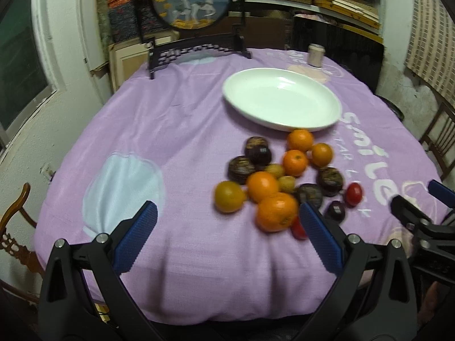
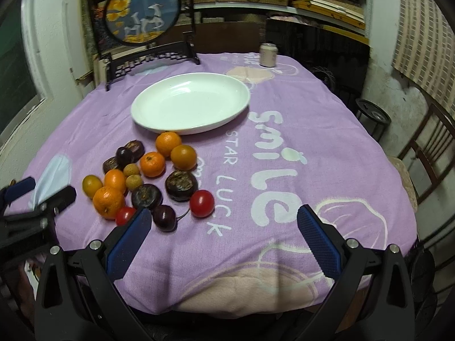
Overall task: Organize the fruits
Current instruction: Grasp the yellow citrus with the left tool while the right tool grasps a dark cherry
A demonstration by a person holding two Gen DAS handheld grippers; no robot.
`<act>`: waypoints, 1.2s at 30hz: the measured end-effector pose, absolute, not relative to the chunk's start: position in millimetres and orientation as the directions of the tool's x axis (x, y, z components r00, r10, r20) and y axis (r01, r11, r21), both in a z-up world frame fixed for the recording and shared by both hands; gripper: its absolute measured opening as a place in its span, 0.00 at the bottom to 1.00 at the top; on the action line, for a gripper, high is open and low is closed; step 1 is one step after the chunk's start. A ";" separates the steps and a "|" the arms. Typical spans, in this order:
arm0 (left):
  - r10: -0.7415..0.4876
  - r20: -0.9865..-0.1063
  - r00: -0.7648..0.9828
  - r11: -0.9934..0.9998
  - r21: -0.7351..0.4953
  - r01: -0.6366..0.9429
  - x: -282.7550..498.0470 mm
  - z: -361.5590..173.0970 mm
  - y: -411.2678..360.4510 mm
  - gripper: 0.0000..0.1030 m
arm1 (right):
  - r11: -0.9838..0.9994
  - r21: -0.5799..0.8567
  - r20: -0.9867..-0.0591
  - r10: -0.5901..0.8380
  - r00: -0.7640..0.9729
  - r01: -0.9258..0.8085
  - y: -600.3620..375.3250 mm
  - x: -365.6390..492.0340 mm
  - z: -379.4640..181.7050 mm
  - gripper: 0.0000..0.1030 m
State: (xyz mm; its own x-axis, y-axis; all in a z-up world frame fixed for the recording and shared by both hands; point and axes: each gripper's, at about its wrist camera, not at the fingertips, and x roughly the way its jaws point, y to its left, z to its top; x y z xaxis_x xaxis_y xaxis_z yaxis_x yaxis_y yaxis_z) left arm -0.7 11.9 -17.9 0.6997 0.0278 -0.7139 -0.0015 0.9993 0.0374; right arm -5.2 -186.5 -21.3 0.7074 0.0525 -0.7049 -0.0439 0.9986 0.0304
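round glossy fruits (image 2: 148,182) heaped; smooth oval plate (image 2: 159,113) bare

Your left tongs (image 1: 227,221) are black plastic arms shaped like clamps, each with a triangular cut-out and silver screw heads at the joints. Your right tongs (image 2: 223,228) match them. All fingers (image 2: 318,241) carry blue, finely ridged rubber pads.
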 end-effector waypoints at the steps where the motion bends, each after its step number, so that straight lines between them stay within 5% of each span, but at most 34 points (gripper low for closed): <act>1: 0.037 -0.717 0.696 0.999 0.041 -0.011 -1.0 -20.9 18.0 0.98 | 0.997 0.031 -0.705 0.068 0.706 -0.065 -184.4 -6.7 -23.7 0.99; 4: 0.077 -0.738 0.670 0.997 0.056 -0.053 -1.6 -34.2 36.2 0.98 | 0.989 0.034 -0.691 0.126 0.712 -0.143 -177.5 -10.4 -34.9 0.98; 8: 0.082 -0.782 0.617 0.996 0.042 -0.079 -0.2 -55.0 52.5 0.98 | 0.966 0.121 -0.718 0.244 0.652 -0.228 -169.8 -0.3 -46.7 0.55; 17: 0.070 -0.808 0.585 0.995 0.019 -0.093 7.8 -64.0 65.5 0.98 | 0.954 0.135 -0.771 0.271 0.576 -0.268 -149.0 33.9 -76.3 0.29; 32: 0.036 -0.806 0.591 0.999 0.036 -0.012 61.0 -86.9 45.9 0.98 | 0.952 0.181 -0.759 0.294 0.581 -0.246 -165.6 24.4 -64.3 0.28; 36: 0.006 -0.801 0.598 0.999 0.030 0.031 70.9 -85.1 32.4 0.89 | 0.949 0.208 -0.761 0.310 0.569 -0.238 -170.0 24.0 -65.5 0.28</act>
State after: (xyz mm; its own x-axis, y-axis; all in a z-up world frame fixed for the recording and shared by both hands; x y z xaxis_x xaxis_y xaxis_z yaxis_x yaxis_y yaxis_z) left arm 70.9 32.4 -85.1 0.5982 0.0057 -0.8014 0.0309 0.9991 0.0302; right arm 24.0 -170.0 -65.5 0.5694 0.3103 -0.7613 -0.2383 0.9486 0.2084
